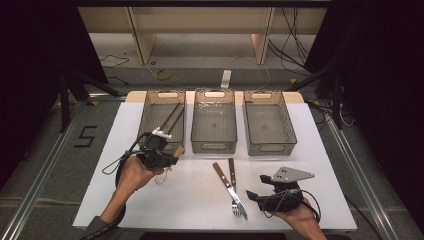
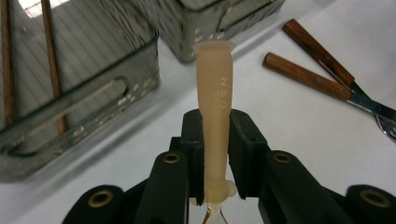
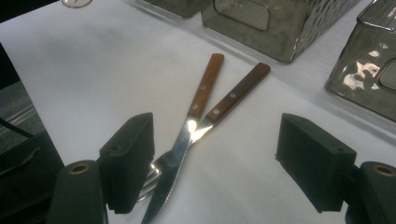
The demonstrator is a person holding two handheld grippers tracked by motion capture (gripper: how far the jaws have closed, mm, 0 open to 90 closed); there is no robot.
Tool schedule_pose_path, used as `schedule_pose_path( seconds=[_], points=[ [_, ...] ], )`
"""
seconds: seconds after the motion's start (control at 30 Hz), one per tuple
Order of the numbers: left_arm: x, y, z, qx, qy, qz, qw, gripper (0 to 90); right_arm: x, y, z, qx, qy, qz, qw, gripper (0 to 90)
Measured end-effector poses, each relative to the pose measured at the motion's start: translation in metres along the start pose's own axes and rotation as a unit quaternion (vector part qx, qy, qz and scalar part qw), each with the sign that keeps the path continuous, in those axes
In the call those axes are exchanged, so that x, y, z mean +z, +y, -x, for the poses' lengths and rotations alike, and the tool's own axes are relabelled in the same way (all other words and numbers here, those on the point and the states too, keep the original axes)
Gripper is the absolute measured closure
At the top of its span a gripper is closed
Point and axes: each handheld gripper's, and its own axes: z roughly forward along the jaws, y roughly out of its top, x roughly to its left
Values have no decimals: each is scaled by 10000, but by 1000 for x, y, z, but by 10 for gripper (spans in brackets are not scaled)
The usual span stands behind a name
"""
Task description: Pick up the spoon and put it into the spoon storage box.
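Observation:
My left gripper is shut on the cream handle of a utensil, held just above the table in front of the left bin. The handle's flared end sticks out past the jaws. Its other end is hidden under the gripper. Two brown chopsticks lie in that bin. My right gripper stands open near the table's front right. A wood-handled knife and fork lie crossed on the white table just left of it.
Three smoky clear bins stand in a row at the back: the left bin, a middle bin and a right bin. The white tabletop ends close behind the bins and at the person's side. Cables trail from both grippers.

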Motion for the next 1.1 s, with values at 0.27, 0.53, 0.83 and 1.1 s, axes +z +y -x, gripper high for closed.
schedule_pose_path(
  seconds=[0.27, 0.53, 0.83, 1.1],
  points=[
    [0, 31, 3, 219, 52, 177, 9996, 762, 0, 0, 0, -7, 8, 16, 10000, 282],
    [9, 56, 3, 278, 46, 232, 9993, 762, 1, 0, 0, 9, 21, 10, 10000, 282],
    [20, 84, -4, 197, 7, 401, 9990, 762, 1, 0, 0, 7, 43, -4, 10000, 282],
    [33, 105, -10, 110, 32, 527, 9985, 762, 0, 0, 0, -19, 51, 34, 10000, 282]
  ],
)
